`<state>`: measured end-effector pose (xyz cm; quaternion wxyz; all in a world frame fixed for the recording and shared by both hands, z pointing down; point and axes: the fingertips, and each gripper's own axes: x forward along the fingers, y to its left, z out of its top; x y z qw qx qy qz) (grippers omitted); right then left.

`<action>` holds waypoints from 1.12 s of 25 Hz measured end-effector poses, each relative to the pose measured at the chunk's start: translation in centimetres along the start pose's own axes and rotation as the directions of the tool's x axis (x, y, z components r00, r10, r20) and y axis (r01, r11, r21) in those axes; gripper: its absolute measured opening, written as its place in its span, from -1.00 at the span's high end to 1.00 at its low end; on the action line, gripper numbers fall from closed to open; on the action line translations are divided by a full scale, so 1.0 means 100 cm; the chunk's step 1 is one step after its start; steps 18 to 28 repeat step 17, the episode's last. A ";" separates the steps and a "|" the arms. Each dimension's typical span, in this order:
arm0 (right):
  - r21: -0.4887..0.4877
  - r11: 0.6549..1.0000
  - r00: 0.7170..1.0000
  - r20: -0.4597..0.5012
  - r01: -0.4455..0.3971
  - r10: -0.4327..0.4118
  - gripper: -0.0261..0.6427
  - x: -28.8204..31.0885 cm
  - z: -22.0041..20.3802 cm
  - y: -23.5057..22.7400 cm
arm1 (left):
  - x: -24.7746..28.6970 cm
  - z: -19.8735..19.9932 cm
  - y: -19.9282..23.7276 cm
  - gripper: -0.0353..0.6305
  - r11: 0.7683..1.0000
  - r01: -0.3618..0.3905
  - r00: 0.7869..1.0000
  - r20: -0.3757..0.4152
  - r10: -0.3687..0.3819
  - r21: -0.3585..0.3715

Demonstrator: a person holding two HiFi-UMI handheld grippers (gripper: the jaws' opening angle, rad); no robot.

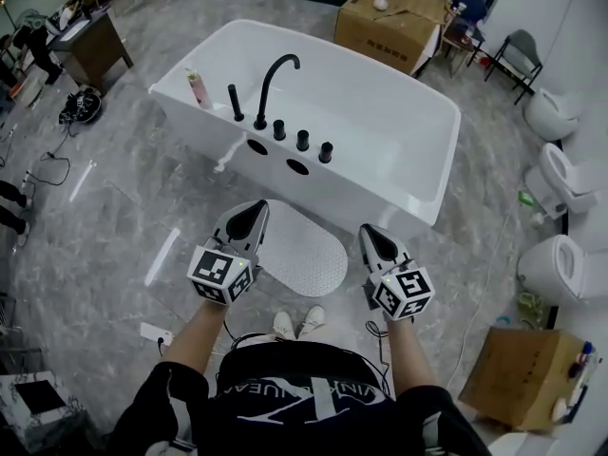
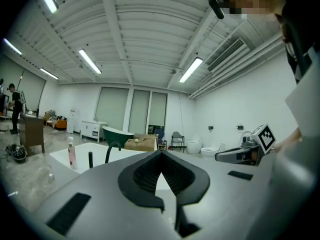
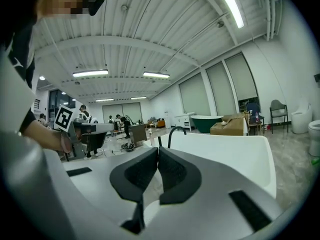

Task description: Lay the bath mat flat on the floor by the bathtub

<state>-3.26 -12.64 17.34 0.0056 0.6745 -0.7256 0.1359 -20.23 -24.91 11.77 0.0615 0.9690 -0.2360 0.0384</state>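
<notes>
Floor [image 1: 104, 226]: grey marbled tile; the strip along the near side of the tub carries the mat.
Left claw [image 1: 255, 207]: held up in the air, above the mat's left end in the head view; its own view [image 2: 160, 156] shows the two dark pads drawn together with nothing between them, looking level across the room.
Bath mat [image 1: 306, 255]: white, oval, dotted; it lies spread on the floor just beside the tub's near wall, its long side running along that wall. No fold, curl or raised edge can be made out, though its left end is hidden behind the left claw.
Bathtub [image 1: 380, 193]: white, freestanding, with a black faucet [image 1: 274, 82] on its near rim.
Right claw [image 1: 372, 232]: also raised, off the mat's right end; pads closed on each other and empty in its own view [image 3: 157, 156].
Shoes [image 1: 299, 323]: the person stands at the mat's near edge, facing the tub.
Progress: judged complete, or very nearly so; the mat is down, flat and in place, and neither claw touches it.
Remaining: at most a check of the hidden left end.
</notes>
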 end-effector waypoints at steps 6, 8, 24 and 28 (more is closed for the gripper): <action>0.011 1.000 0.998 0.055 0.006 -0.007 0.84 -0.014 0.044 0.005 | -0.008 0.042 -0.006 0.86 0.999 -0.025 0.999 0.044 0.023 0.046; 0.005 1.000 0.998 0.069 0.006 -0.006 0.84 -0.018 0.056 0.007 | -0.013 0.053 -0.005 0.86 0.998 -0.049 0.997 0.056 0.047 0.043; -0.027 1.000 0.992 0.130 0.000 0.004 0.84 -0.025 0.095 0.009 | -0.027 0.084 0.004 0.86 0.993 -0.108 0.986 0.132 0.102 0.038; -0.027 1.000 0.992 0.130 0.000 0.004 0.84 -0.025 0.095 0.009 | -0.027 0.084 0.004 0.86 0.993 -0.108 0.986 0.132 0.102 0.038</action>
